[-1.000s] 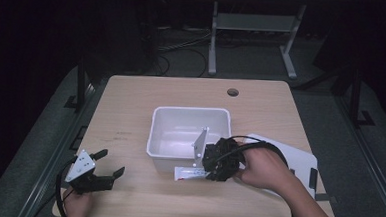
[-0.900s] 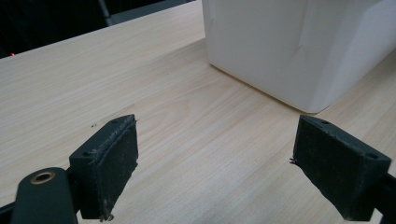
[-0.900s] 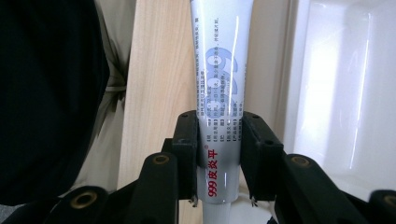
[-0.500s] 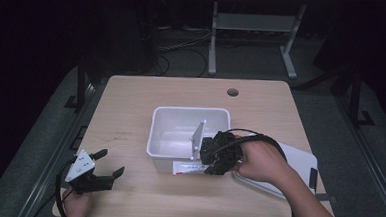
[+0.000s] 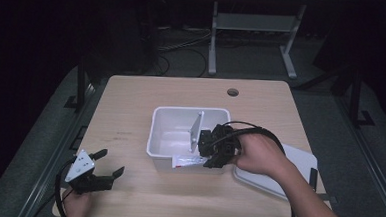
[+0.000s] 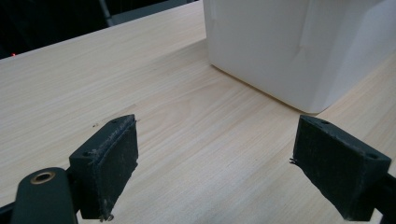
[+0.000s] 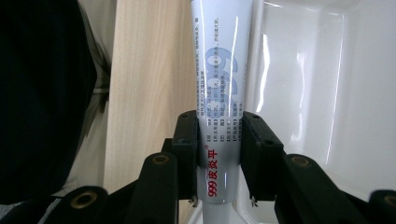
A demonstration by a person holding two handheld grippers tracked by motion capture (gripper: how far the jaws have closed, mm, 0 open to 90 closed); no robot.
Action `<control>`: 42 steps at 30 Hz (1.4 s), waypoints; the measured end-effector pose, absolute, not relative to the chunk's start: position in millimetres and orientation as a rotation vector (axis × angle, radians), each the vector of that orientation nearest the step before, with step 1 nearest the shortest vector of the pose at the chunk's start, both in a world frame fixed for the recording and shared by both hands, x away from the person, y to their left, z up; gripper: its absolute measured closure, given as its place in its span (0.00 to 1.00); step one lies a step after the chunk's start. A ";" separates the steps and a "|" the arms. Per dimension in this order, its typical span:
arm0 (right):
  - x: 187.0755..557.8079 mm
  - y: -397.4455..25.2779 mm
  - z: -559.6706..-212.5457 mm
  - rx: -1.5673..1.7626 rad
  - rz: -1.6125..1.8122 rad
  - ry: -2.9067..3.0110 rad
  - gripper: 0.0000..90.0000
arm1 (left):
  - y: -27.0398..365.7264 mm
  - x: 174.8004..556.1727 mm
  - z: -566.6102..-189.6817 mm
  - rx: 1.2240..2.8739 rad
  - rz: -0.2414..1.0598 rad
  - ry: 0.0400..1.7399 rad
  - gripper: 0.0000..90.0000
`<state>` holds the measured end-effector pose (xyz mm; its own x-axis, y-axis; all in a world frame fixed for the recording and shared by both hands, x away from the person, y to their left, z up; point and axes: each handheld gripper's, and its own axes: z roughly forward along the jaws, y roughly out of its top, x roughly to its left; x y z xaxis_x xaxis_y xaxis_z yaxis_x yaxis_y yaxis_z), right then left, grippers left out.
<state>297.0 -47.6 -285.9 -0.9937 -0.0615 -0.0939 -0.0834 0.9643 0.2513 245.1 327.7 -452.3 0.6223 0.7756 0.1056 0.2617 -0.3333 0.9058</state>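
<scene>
High view: right gripper [image 5: 209,152] holds a white tube [image 5: 190,161] over the near rim of the white bin [image 5: 155,131].
Right gripper view: jaws clamped on the tube. Left gripper view: left gripper [image 6: 217,175] jaws spread wide over bare table [image 6: 93,79].

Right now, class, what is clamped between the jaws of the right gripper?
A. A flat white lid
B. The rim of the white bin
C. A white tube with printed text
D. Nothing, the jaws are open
C: in the right gripper view the right gripper has both jaws pressed against a white tube, held over the near rim of the white bin.
</scene>
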 end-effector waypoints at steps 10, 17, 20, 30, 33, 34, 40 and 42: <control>306.9 -49.4 -286.7 -0.077 0.378 3.035 0.76 | 327.2 245.2 -452.3 1.884 0.669 0.824 0.15; 313.0 -48.8 -289.9 -0.068 0.369 3.037 0.76 | 326.2 245.2 -452.5 1.885 0.669 0.822 0.15; 315.4 -48.4 -291.3 -0.066 0.368 3.038 0.76 | 326.4 245.2 -452.5 1.883 0.667 0.823 0.15; 323.1 -49.0 -294.2 -0.039 0.361 3.040 0.76 | 326.5 245.2 -452.5 1.883 0.669 0.823 0.15; 325.7 -48.9 -295.7 -0.033 0.358 3.043 0.76 | 326.4 245.3 -452.6 1.883 0.668 0.823 0.15; 327.1 -48.9 -296.3 -0.032 0.349 3.044 0.76 | 326.4 245.3 -452.6 1.883 0.668 0.823 0.15; 332.5 -49.4 -298.8 -0.016 0.354 3.046 0.76 | 326.6 245.3 -452.6 1.880 0.668 0.822 0.15; 334.2 -49.6 -299.6 -0.009 0.352 3.049 0.76 | 326.6 245.3 -452.5 1.879 0.667 0.822 0.15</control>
<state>334.2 -49.6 -299.6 -0.9974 0.0027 -0.0723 -0.0138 0.9737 0.2275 245.3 326.6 -452.5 0.6260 0.7733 0.1009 0.2579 -0.3274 0.9090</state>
